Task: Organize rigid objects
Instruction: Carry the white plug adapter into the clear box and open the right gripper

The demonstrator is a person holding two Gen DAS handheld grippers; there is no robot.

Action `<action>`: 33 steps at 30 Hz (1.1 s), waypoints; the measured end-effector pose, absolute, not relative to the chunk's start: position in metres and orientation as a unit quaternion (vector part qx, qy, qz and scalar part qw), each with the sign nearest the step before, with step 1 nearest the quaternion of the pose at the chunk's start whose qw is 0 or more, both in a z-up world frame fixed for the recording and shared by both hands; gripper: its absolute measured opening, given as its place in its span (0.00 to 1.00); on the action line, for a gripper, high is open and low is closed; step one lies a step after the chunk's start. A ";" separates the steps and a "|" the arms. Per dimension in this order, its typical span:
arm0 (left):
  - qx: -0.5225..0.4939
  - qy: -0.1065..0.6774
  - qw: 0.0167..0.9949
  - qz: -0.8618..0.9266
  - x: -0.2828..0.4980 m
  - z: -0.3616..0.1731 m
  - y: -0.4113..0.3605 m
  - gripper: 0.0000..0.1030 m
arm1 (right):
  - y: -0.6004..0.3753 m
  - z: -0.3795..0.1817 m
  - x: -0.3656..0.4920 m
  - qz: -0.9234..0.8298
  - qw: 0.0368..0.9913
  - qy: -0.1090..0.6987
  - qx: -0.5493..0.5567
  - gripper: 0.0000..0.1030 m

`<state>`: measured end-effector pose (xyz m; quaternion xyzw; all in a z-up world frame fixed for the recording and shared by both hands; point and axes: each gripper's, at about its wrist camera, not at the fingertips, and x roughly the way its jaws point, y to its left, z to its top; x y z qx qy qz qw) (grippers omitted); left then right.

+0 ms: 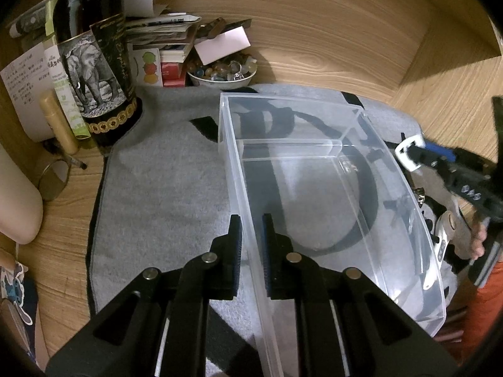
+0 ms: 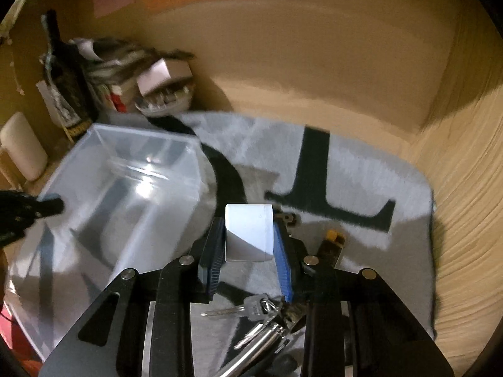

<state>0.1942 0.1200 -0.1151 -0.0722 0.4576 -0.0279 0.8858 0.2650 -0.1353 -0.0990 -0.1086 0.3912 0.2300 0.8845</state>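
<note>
A clear plastic bin (image 1: 284,98) with an inner divider stands on a grey mat. My left gripper (image 1: 251,245) is shut on the bin's near left wall, one finger outside and one inside. In the right wrist view the bin (image 2: 141,139) lies at the left, blurred, with the left gripper (image 2: 48,205) at its edge. My right gripper (image 2: 248,245) is shut on a small white block (image 2: 248,231), pressed between its blue pads just right of the bin. The left wrist view shows that right gripper (image 1: 408,154) with the white block beyond the bin's right wall.
A dark bottle with an elephant label (image 1: 94,62), stacked papers and a bowl of beads (image 1: 221,73) crowd the back left corner. Keys (image 2: 251,309) and a small yellow-black item (image 2: 334,238) lie on the mat (image 1: 163,172). Wooden walls enclose the back and right.
</note>
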 end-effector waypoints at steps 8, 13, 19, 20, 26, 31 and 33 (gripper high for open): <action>-0.066 0.454 0.888 -0.029 0.194 -0.115 0.119 0.12 | -0.113 -0.063 0.239 0.263 0.896 0.341 -0.112 0.27; -0.065 0.451 0.890 -0.030 0.192 -0.115 0.119 0.12 | -0.087 -0.062 0.230 0.286 0.888 0.335 -0.130 0.27; -0.065 0.447 0.891 -0.032 0.191 -0.115 0.119 0.12 | -0.054 -0.077 0.226 0.312 0.870 0.352 -0.151 0.27; -0.064 0.447 0.892 -0.032 0.191 -0.115 0.119 0.12 | -0.051 -0.079 0.227 0.315 0.867 0.355 -0.153 0.27; -0.062 0.445 0.893 -0.033 0.190 -0.115 0.118 0.12 | -0.026 -0.094 0.229 0.332 0.846 0.379 -0.173 0.27; -0.060 0.443 0.894 -0.033 0.190 -0.115 0.118 0.12 | -0.010 -0.105 0.230 0.342 0.828 0.399 -0.196 0.27; -0.059 0.443 0.894 -0.032 0.189 -0.115 0.117 0.12 | -0.005 -0.110 0.231 0.345 0.820 0.407 -0.208 0.27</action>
